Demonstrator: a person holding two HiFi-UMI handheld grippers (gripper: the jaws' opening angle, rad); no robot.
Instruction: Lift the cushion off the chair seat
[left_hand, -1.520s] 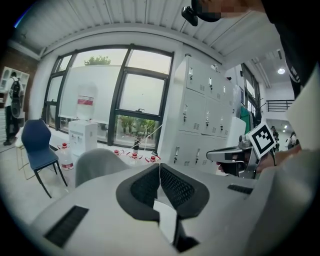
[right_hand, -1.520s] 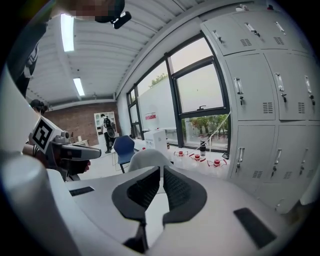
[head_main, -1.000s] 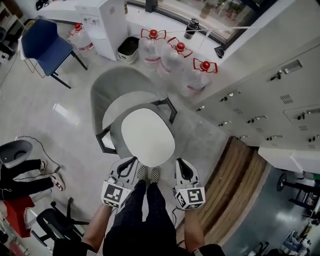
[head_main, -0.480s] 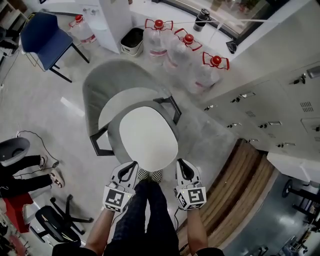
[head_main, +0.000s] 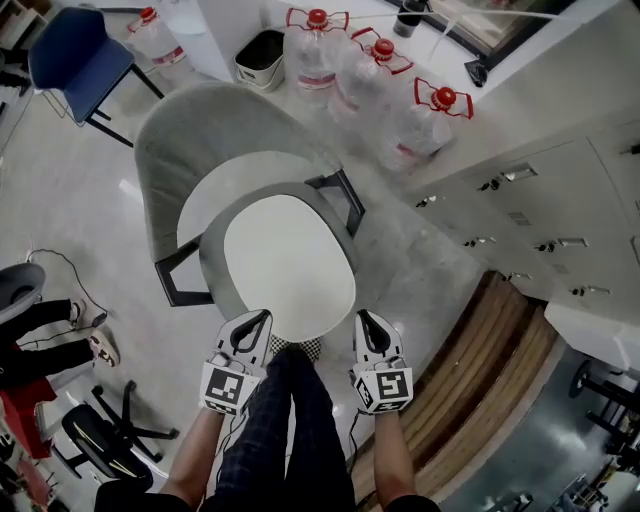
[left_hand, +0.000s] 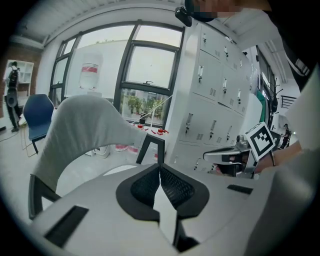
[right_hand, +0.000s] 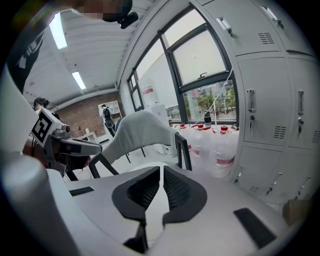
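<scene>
My left gripper (head_main: 251, 327) clenched, empty; my right gripper (head_main: 368, 324) clenched, empty. White cushion (head_main: 288, 262) on grey chair (head_main: 185, 135) seat, 12 o'clock, near both tips.

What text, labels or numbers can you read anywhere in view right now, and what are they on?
No text is readable.
Water jugs: red label bands, print too blurred to read.
Dispenser bottle: red label, too small to read.
Marker cubes: black-and-white square patterns, no letters or numbers.
</scene>
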